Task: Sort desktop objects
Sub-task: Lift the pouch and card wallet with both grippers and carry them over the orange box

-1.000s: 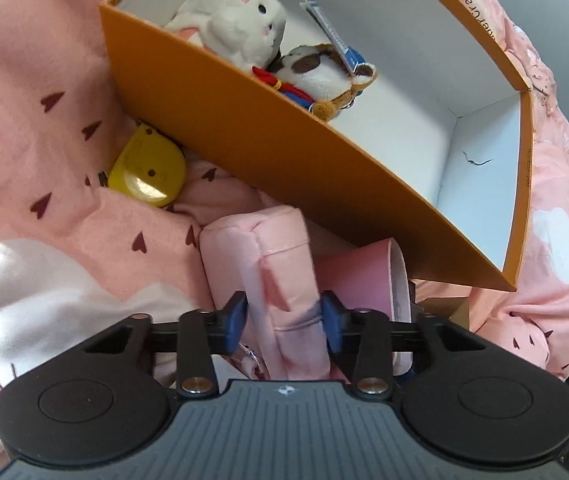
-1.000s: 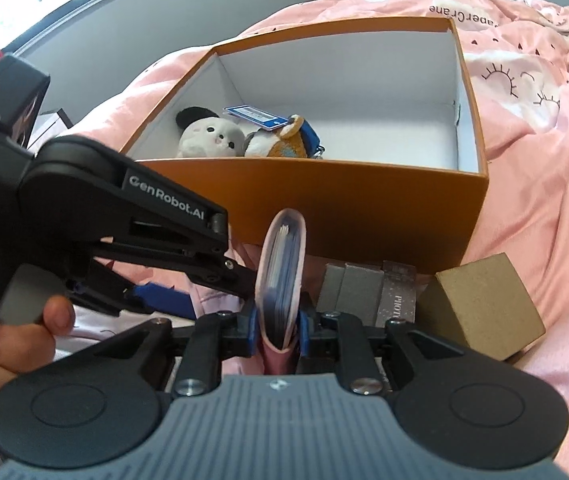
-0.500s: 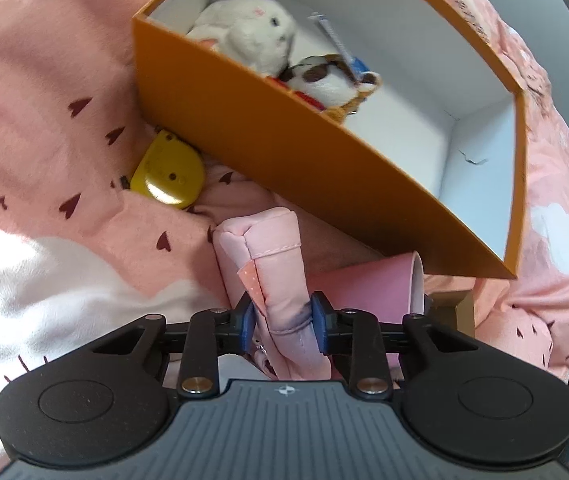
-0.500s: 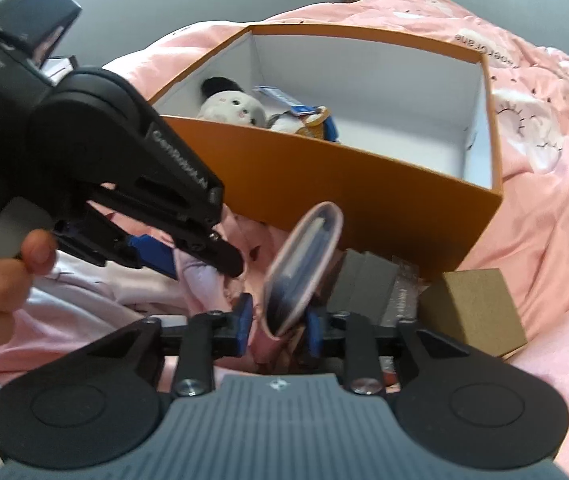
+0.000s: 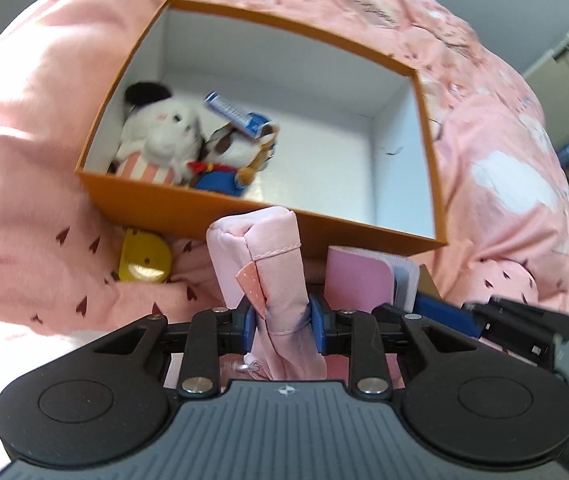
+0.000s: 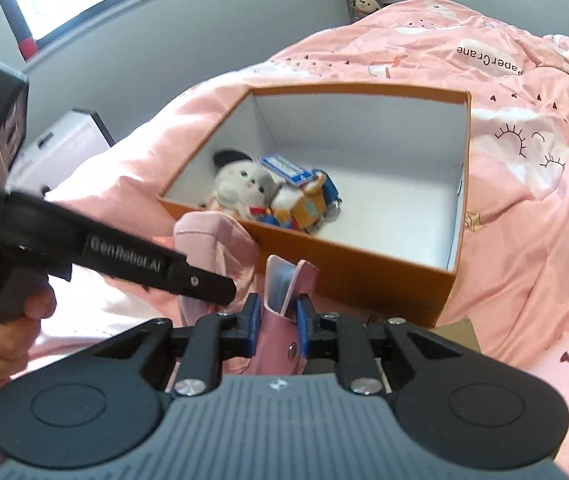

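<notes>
An orange box (image 5: pixel 244 208) with a white inside sits on a pink bedspread; it also shows in the right wrist view (image 6: pixel 356 276). Inside lie a white plush (image 5: pixel 160 136) and a brown-and-blue plush (image 5: pixel 232 160) with a blue tag. My left gripper (image 5: pixel 282 318) is shut on a pink fabric pouch (image 5: pixel 272 264), held above the box's near wall. My right gripper (image 6: pixel 278 320) is shut on a pink card holder (image 6: pixel 284 292), lifted beside the pouch (image 6: pixel 212 236). The card holder shows in the left wrist view (image 5: pixel 360 280).
A yellow round toy (image 5: pixel 144 256) lies against the box's near wall on the bedspread (image 5: pixel 36 152). A brown cardboard piece (image 6: pixel 460 332) lies by the box's right corner. A white appliance (image 6: pixel 60 144) stands beyond the bed's edge.
Both grippers have lifted with their objects and now look down into the box. The left gripper closed tighter on the pouch. The card holder came up off the bed.
</notes>
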{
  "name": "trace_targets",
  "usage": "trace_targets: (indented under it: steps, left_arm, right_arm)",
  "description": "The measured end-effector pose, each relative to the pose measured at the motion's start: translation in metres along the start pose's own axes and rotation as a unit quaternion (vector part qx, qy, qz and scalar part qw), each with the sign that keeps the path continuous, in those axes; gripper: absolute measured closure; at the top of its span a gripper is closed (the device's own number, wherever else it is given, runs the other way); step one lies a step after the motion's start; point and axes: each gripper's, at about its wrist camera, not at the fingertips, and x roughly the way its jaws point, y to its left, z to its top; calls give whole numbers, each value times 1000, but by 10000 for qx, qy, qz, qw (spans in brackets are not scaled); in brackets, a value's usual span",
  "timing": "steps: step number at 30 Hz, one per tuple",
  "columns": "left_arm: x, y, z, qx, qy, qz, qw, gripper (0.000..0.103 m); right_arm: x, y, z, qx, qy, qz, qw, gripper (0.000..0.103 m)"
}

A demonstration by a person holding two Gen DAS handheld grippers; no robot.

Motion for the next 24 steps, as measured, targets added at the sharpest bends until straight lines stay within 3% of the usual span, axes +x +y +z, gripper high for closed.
trace_targets:
  steps: [10, 18, 24]
  left_arm:
    - [-36, -19, 18, 681, -177, -628, 9955, 73]
    - [-65, -29, 61, 988, -727, -811, 9891, 73]
    - [-72, -40, 96, 1199, -1238, -654, 9829, 73]
  right_arm:
    - [-42, -22, 31, 548, -537, 334, 9965, 84]
    - [-56, -41, 63, 883, -1017, 360, 9902, 84]
    - [-52, -49, 87, 996, -1351, 325, 9853, 84]
